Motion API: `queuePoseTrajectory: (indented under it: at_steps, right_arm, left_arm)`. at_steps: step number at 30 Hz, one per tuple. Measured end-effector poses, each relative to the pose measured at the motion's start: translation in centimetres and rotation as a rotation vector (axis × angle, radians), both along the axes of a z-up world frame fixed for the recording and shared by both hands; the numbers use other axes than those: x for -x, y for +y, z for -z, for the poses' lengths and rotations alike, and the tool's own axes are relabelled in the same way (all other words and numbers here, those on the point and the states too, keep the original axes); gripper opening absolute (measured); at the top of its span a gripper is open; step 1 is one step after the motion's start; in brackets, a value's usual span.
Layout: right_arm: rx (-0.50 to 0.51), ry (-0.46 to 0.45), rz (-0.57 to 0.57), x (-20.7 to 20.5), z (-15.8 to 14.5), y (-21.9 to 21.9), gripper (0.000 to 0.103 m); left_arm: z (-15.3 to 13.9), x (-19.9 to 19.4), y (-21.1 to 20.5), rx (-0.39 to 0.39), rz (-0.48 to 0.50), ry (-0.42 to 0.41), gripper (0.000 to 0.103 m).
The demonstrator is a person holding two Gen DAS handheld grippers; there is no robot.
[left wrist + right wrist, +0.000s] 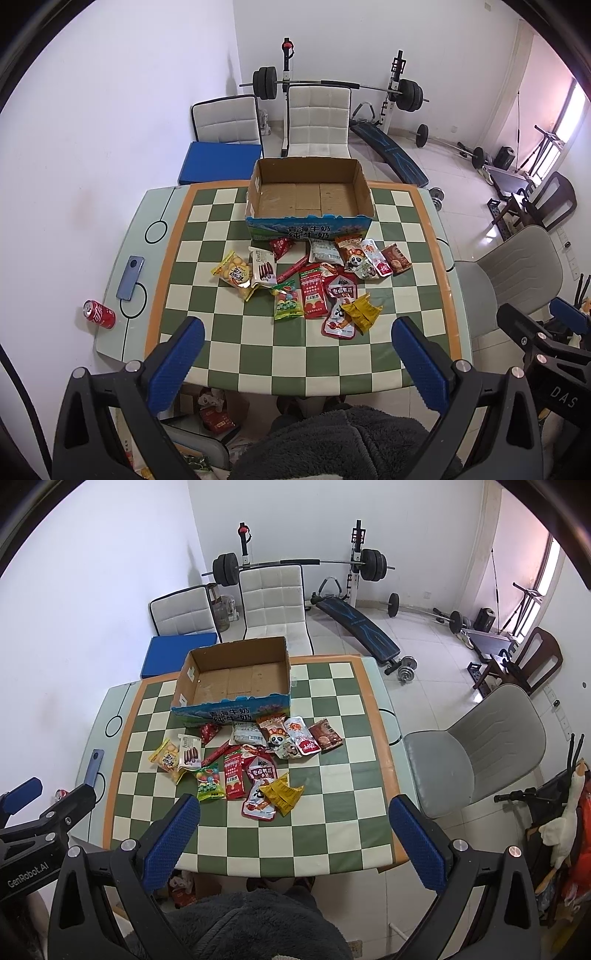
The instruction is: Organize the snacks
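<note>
Worktop [417, 236]: rectangular, covered by a green-and-cream checked cloth with an orange border; pale glass margins with black line markings show at the left and right edges.

Cardboard box [309, 192] stands open-topped at the far middle of the worktop, blue printed front facing the camera, interior bare. Snack packets [314, 284] lie in a loose heap just in front of the box, several overlapping: a yellow biscuit bag [232, 273] at the left edge of the heap, a crumpled yellow packet [364, 312] at the near right, a panda-print packet [356, 263] toward the far right.

On the left glass margin: a blue phone [130, 277] lying flat, and a red drink can [99, 314] on its side near the corner (well apart from the snacks).

Left tool [297, 332]: blue-padded fingers spread wide, nothing between them, held above the near edge of the worktop. Right tool [293, 810]: likewise spread wide and holding nothing, also above the near edge.

Room: white walls, pale tiled floor. Two white padded chairs [317, 118] behind the worktop, a blue cushion [219, 162] on the left one. Barbell rack [338, 86] and a sit-up bench [391, 151] against the far wall. Grey chair [476, 749] to the right of the worktop.
</note>
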State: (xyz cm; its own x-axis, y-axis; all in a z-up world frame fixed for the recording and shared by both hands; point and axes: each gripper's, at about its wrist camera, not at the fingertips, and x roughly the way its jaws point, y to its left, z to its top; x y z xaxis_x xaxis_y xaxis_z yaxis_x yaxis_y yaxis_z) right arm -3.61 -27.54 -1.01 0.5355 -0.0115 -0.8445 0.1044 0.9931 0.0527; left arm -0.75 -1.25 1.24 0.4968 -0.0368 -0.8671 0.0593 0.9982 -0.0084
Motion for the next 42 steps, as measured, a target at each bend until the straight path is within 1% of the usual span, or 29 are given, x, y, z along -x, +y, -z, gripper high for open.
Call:
queuePoseTrajectory:
  at_steps: [4, 14, 15, 17, 22, 39, 42]
  right_arm:
    - [0.000, -0.002, 0.003, -0.6, -0.2, 0.0, 0.103]
    - [0.000, -0.009, 0.000, -0.2, -0.1, 0.0, 0.103]
    - [0.000, -0.009, -0.003, -0.6, -1.9, -0.4, 0.103]
    - [-0.001, -0.009, -0.005, -1.1, -2.4, -0.4, 0.103]
    - [-0.002, -0.002, -0.006, -0.6, -1.9, -0.3, 0.103]
    - [-0.005, -0.006, -0.007, -0.7, -2.0, -0.2, 0.103]
    - [-0.011, -0.003, -0.008, -1.1, -2.2, -0.1, 0.103]
  left_arm:
    - [0.0, 0.1, -0.1, -0.001, 0.001, -0.002, 0.103]
    - [-0.4, 0.0, -0.6, 0.000, 0.001, -0.006, 0.103]
    - [-0.3, 0.0, -0.5, -0.001, 0.001, -0.007, 0.103]
    - [-0.2, 0.0, -0.5, 0.000, 0.001, -0.007, 0.103]
    - [-0.3, 0.0, -0.5, 0.000, 0.003, -0.006, 0.103]
    - [-0.2, 0.1, -0.4, 0.003, 0.001, -0.005, 0.103]
    - [-0.8, 0.0, -0.8, 0.004, 0.002, -0.001, 0.103]
